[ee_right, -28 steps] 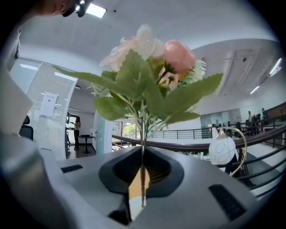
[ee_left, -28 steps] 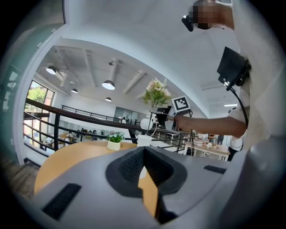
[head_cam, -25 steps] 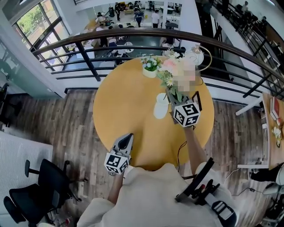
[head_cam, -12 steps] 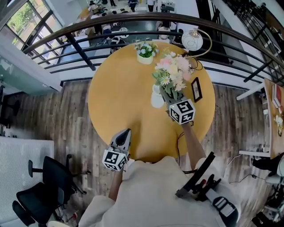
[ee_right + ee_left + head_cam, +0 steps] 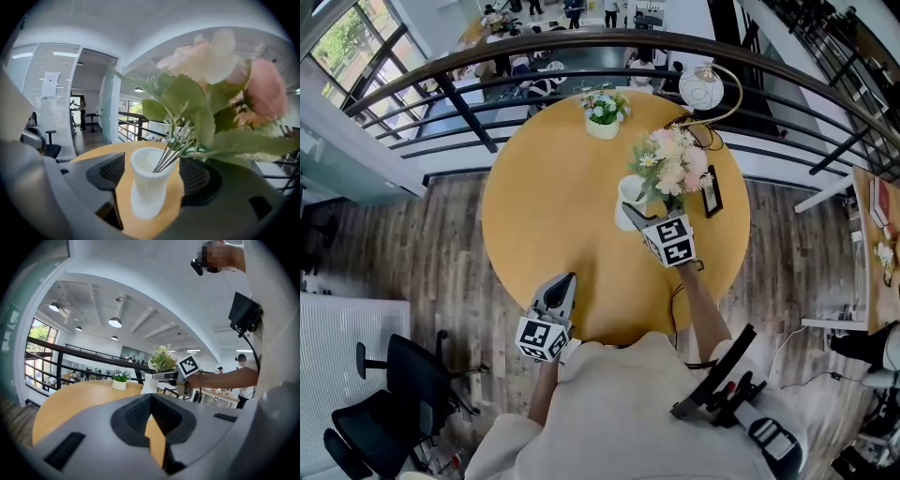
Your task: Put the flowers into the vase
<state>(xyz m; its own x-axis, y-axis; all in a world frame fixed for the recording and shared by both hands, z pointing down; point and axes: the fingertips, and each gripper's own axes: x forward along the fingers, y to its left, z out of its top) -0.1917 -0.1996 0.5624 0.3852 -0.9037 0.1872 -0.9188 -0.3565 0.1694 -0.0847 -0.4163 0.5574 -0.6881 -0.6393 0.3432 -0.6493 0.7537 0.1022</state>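
Note:
A white vase stands right of centre on the round yellow table. The pink and white flowers rest in it, their stems running down into its mouth. My right gripper sits low beside the vase, open. Its jaws have just been opening, and the vase stands between the pads without being touched. The blooms fill the upper right of the right gripper view. My left gripper hovers at the table's near edge, shut and empty.
A small potted plant sits at the table's far side, with a globe lamp and a dark picture frame to the right. A curved railing runs behind the table. An office chair stands lower left.
My right gripper came down with the flowers, the stems went into the vase, and its jaws opened off them. The left gripper kept still.

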